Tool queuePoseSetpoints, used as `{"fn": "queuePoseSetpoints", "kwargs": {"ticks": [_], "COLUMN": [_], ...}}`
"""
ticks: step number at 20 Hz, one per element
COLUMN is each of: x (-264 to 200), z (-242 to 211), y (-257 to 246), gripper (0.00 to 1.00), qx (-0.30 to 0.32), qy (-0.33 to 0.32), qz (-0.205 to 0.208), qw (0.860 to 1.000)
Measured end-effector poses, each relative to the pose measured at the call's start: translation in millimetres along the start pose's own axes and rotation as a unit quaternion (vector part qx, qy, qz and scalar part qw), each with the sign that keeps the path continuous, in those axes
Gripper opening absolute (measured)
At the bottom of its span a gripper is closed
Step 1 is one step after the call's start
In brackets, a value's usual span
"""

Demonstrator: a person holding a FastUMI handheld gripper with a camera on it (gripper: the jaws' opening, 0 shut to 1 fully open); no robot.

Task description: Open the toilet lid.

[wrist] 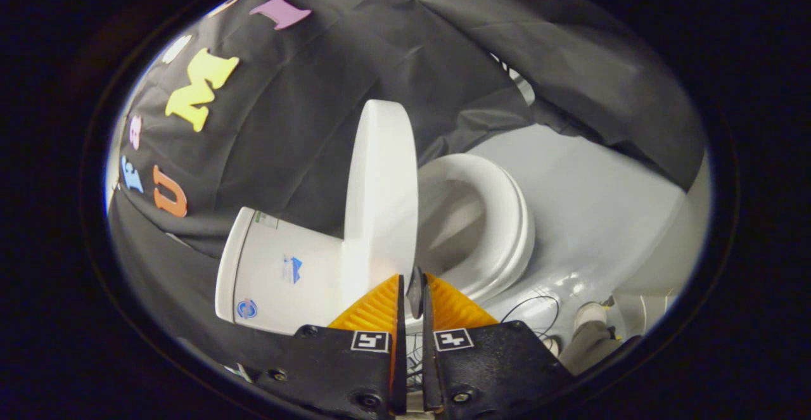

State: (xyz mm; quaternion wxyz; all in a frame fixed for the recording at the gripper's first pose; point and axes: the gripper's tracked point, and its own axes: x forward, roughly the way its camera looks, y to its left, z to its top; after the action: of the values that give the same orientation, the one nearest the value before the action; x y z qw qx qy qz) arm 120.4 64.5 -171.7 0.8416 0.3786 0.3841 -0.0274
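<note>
A white toilet stands ahead of me, seen tilted. Its lid (380, 185) is raised on edge, standing between the cistern (279, 274) and the seat ring (500, 223) around the open bowl (456, 230). My gripper (413, 290) is shut on the lid's near rim, one finger on each face of it. The rim edge shows as a thin strip between the fingertips.
Black cloth hangs behind and around the toilet. A pale glossy floor (602, 217) lies beyond the seat, with thin dark cables (538, 306) on it. A person's shoe and trouser leg (586, 331) show on the floor beside my fingers.
</note>
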Motion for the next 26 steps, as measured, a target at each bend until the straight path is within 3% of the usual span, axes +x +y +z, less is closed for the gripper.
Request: {"fn": "queuePoseSetpoints", "kwargs": {"ticks": [6,11,26], "x": [-7,-10,-24], "z": [0,0,-13], "y": [34,47,115], "gripper": [0.13,0.13,0.13], "qx": [-0.071,-0.096,-0.202], "qy": [-0.015,-0.020,-0.050], "qz": [-0.028,-0.046,-0.066], "qw": [0.997,0.994,0.976]}}
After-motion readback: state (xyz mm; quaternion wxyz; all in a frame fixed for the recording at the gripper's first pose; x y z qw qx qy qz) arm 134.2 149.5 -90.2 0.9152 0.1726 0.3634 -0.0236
